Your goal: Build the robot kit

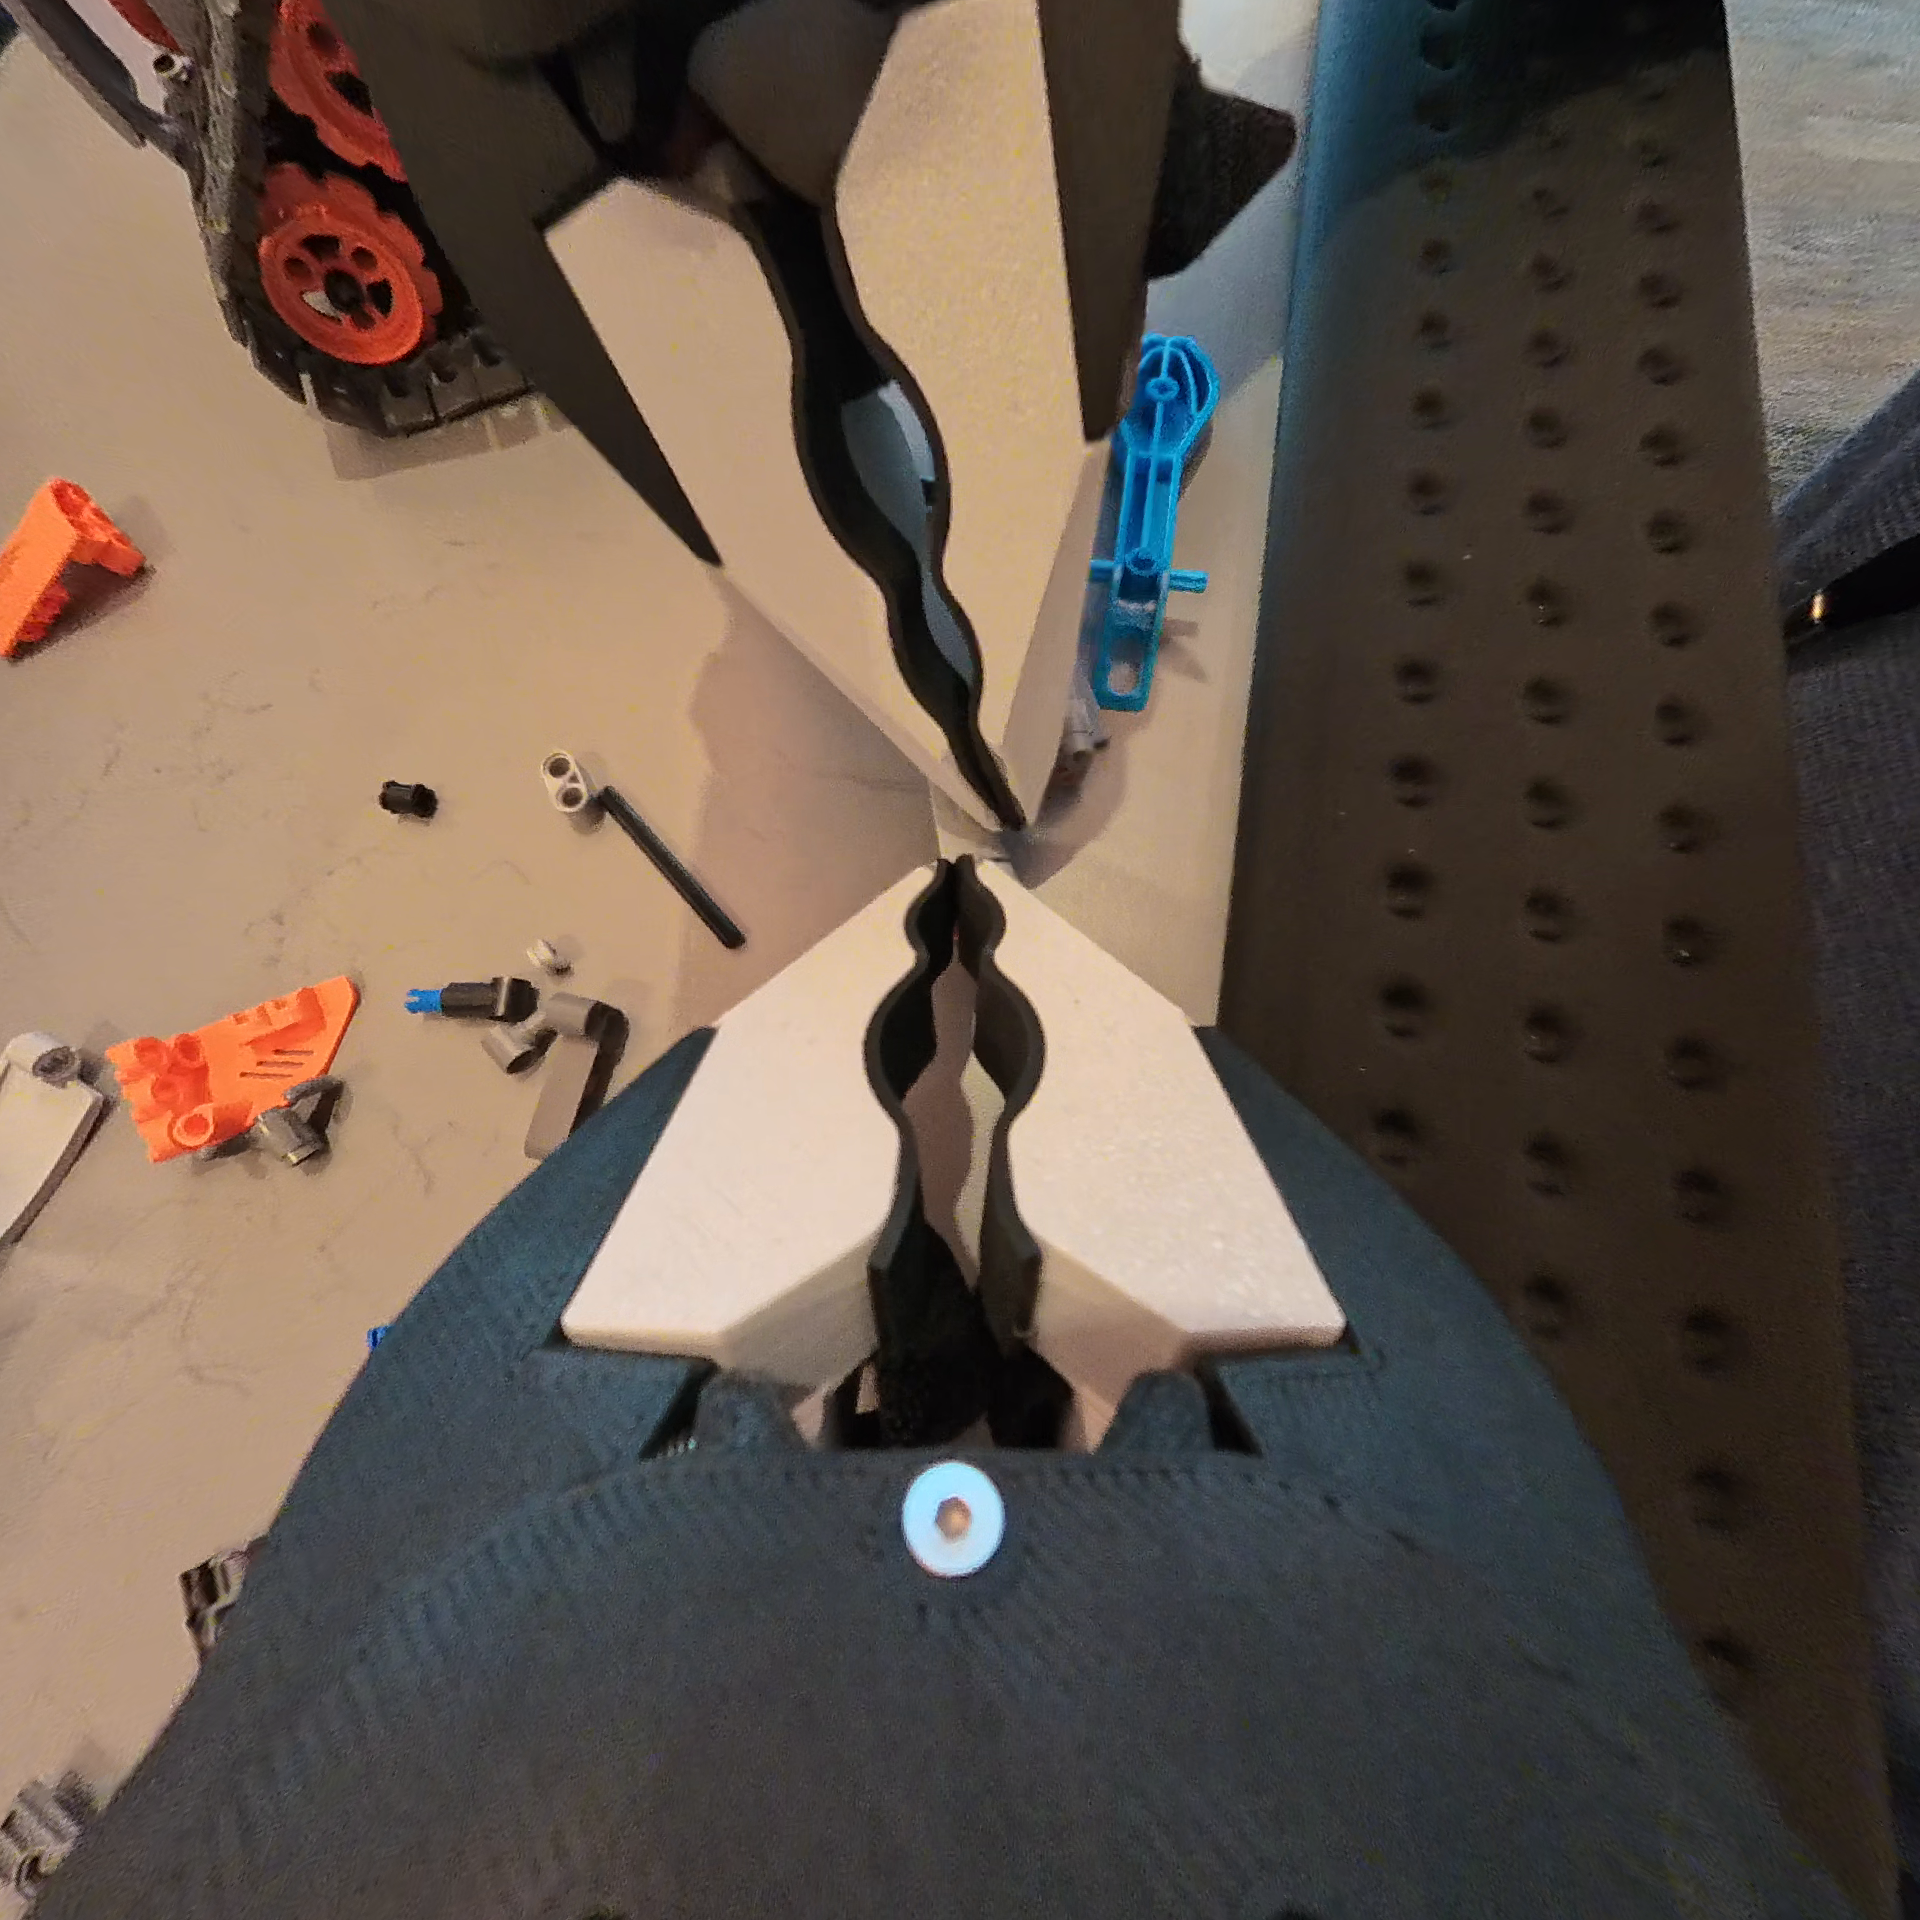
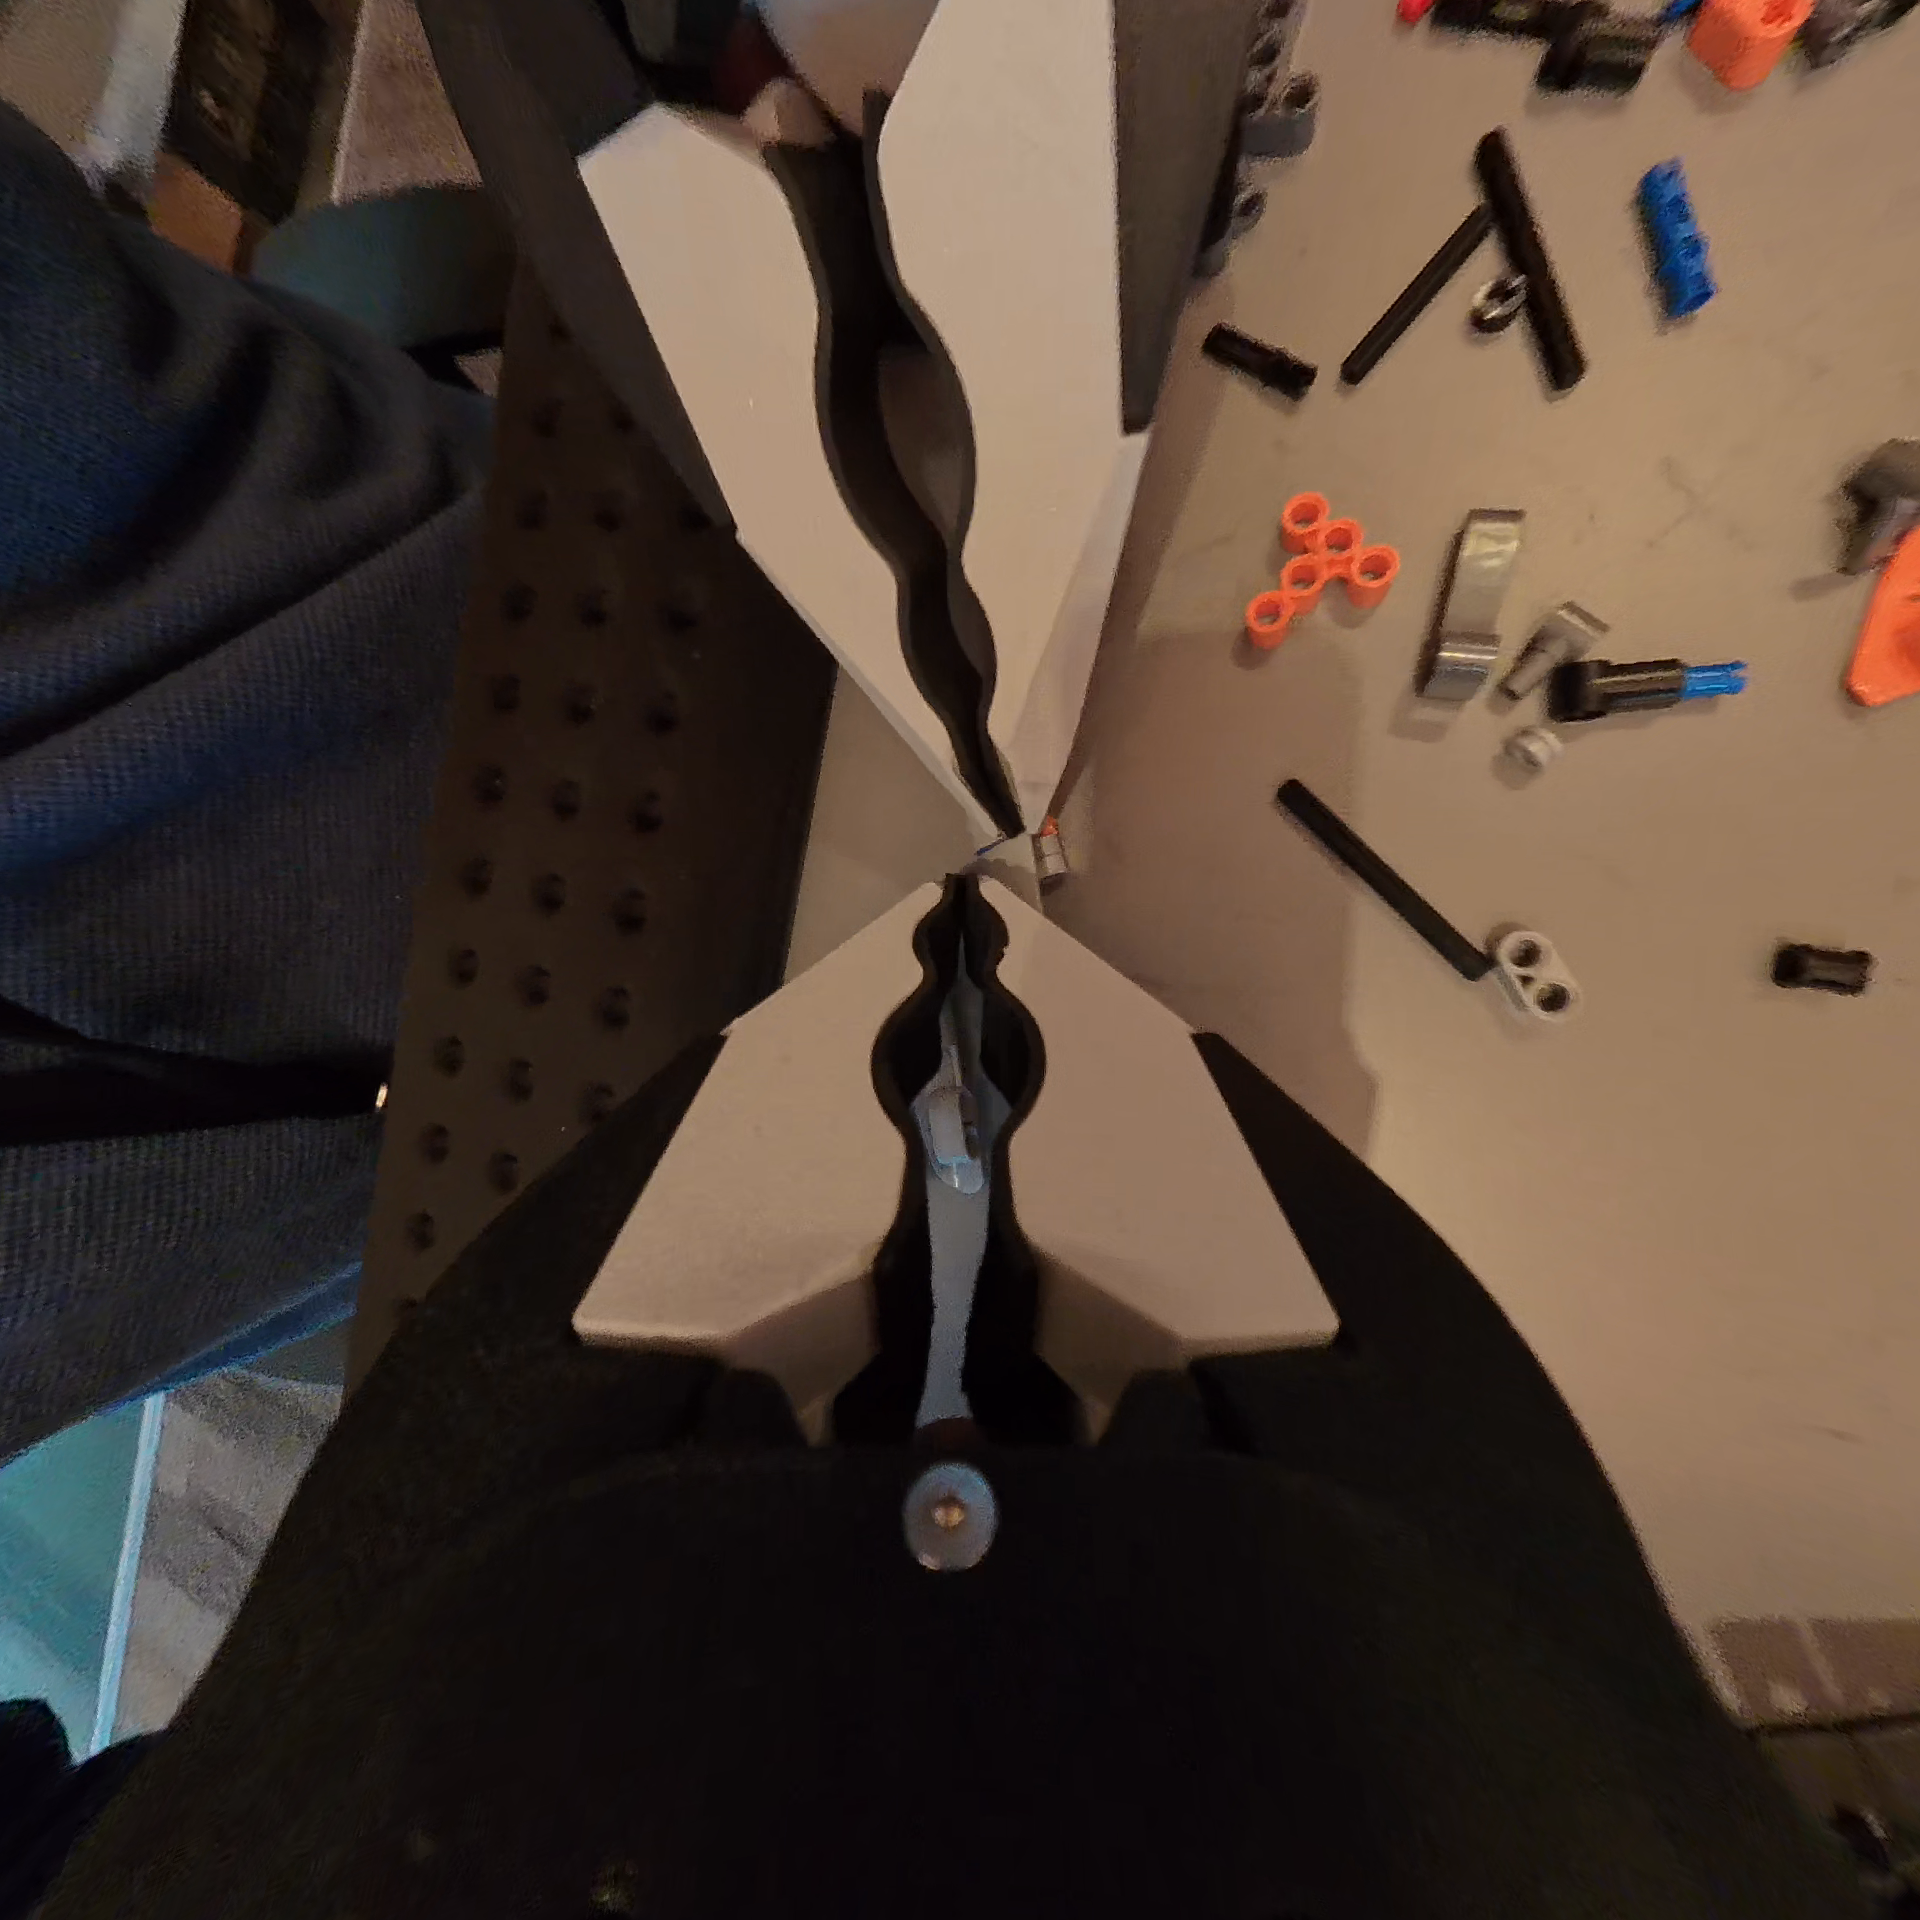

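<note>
Right at the meeting point, a small grey peg [image 2: 1047, 854] lies on the tabletop [image 2: 1455, 1247], just right of both tips. Right gripper [image 2: 961, 883] and left gripper [image 1: 961, 864] point tip-to-tip, both closed, seemingly empty.

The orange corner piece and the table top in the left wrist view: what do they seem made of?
Orange corner piece: likely moulded plastic, smooth, slightly glossy, with crisp holes and edges. Table top: pale, matt, faintly mottled; perhaps laminate or stone-look, unclear.
</note>
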A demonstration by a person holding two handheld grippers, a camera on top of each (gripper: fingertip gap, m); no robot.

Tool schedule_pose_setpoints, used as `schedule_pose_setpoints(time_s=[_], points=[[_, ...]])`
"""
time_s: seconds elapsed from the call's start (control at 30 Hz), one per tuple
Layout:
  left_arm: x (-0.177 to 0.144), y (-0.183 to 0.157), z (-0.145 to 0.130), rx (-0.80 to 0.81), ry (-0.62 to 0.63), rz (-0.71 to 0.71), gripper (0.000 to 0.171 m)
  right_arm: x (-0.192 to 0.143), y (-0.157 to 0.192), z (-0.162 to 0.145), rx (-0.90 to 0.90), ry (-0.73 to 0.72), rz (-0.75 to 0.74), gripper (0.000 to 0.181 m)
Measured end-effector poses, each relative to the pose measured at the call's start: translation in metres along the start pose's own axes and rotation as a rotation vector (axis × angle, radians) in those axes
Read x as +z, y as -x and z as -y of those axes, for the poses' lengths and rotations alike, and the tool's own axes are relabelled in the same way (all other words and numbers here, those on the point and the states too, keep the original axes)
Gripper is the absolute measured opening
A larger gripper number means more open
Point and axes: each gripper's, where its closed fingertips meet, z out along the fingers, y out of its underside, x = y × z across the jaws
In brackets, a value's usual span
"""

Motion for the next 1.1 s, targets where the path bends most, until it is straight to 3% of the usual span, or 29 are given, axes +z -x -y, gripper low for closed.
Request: schedule_pose_setpoints(time_s=[0.7, 0.9, 1.1], points=[[0.003, 0.001, 0.001, -0.043, -0.021, -0.014, 0.0, 0.0, -0.01, 0.004, -0.011, -0.066, -0.048, 0.0], [-0.014, 0.008, 0.002, -0.044, -0.074, 0.031, 0.001, -0.003, -0.008, 0.001, -0.057, -0.071, -0.091, 0.0], [-0.012, 0.006, -0.004, 0.013, -0.04, 0.038, 0.009, 0.0, -0.01, 0.001, -0.083, -0.05, -0.131, 0.017]])
